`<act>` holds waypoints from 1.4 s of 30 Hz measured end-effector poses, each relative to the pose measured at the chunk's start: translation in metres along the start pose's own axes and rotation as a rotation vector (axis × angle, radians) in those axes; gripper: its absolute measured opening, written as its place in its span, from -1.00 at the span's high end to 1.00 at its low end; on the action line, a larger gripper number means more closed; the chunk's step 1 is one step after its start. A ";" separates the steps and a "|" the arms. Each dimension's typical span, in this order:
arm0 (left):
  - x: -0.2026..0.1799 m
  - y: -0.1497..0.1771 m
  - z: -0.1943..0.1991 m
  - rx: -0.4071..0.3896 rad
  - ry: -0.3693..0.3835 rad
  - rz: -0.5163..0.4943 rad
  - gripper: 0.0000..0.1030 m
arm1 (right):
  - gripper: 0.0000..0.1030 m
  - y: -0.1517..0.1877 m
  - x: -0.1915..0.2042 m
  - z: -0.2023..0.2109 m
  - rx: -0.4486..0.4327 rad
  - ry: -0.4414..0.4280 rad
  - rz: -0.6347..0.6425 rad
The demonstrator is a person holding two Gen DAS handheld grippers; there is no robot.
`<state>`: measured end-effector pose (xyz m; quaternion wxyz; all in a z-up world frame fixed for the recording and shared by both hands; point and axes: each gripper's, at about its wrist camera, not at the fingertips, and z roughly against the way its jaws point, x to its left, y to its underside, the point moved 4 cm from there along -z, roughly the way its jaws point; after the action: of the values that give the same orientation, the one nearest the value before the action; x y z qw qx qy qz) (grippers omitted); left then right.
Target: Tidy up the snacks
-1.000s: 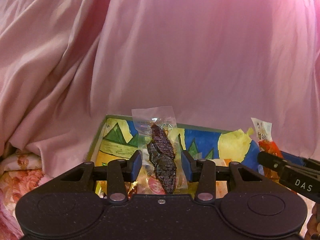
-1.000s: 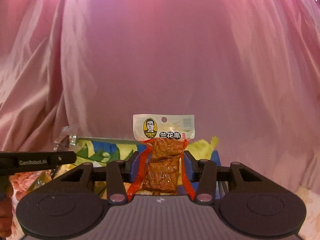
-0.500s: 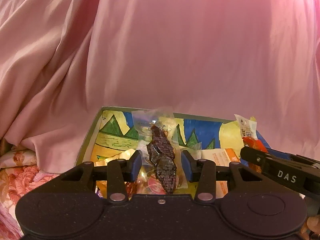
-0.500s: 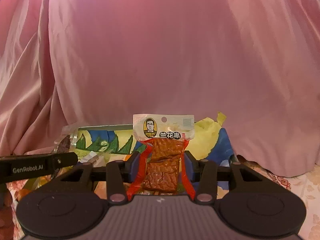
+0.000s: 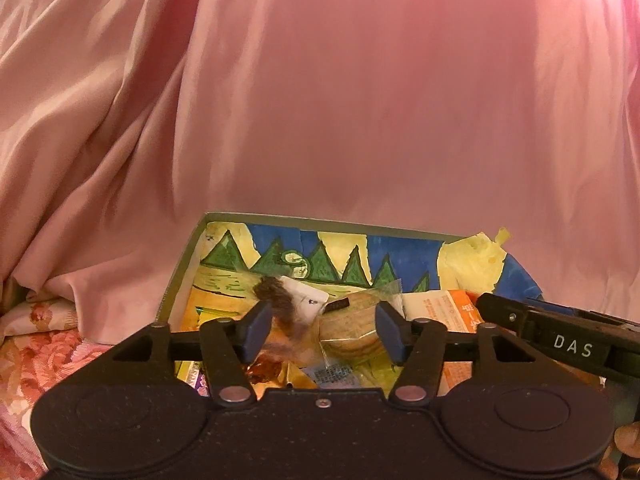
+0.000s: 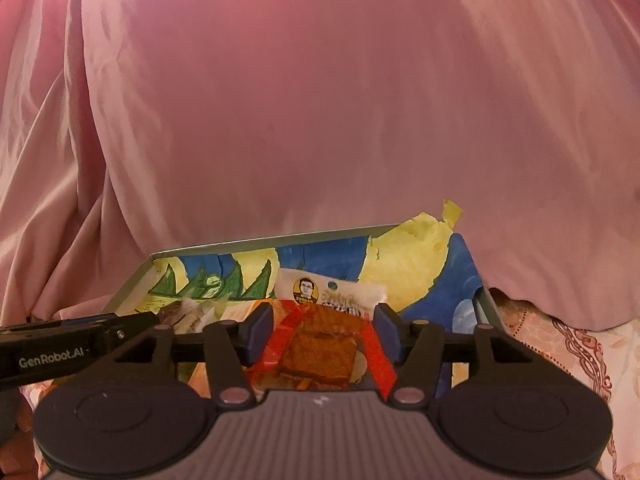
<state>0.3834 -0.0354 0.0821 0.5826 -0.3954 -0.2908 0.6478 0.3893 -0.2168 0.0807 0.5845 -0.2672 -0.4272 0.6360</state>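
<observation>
The tofu snack packet (image 6: 320, 344), with its red edges and brown slabs, lay tilted between the jaws of the right gripper (image 6: 322, 334). Those jaws were opening, their blue pads (image 6: 262, 330) standing clear of the packet's sides, and the packet rested down among the other snacks in the painted box (image 6: 420, 264). Its white header with the printed portrait pointed away from the jaws, toward the box's far wall.

In the left wrist view, the clear packet of dark dried meat (image 5: 280, 304) sat blurred just ahead of the left jaw pad (image 5: 256, 332), inside the same box (image 5: 180, 280). The left gripper (image 5: 322, 332) was opening too, with nothing pressed between its pads. Between and beyond the jaws lay a round pale biscuit in clear wrap (image 5: 352, 332) (its label was too blurred to read), and beyond the right pad an orange-and-white packet (image 5: 448, 308) rested against the box's floor.

The other gripper's black finger showed at each view's edge, reaching in beside the jaws. A pink cloth (image 5: 320, 100) draped the whole background behind the box, and a floral bedcover (image 5: 28, 352) lay to the outer side of the left jaw.
</observation>
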 end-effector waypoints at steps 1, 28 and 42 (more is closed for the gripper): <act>0.000 0.000 0.001 -0.003 -0.003 0.000 -0.27 | -0.22 0.000 0.000 0.001 -0.001 -0.002 -0.002; 0.024 0.003 0.083 -0.206 -0.065 0.043 -0.98 | -0.92 -0.014 0.017 0.077 -0.204 0.042 0.060; 0.029 0.032 0.134 -0.253 -0.059 0.048 -0.98 | -1.00 0.013 0.038 0.136 -0.300 0.084 0.117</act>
<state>0.2523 -0.0010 0.1199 0.5037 -0.4535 -0.3777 0.6309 0.2617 -0.2108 0.1425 0.5175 -0.4019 -0.4763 0.5864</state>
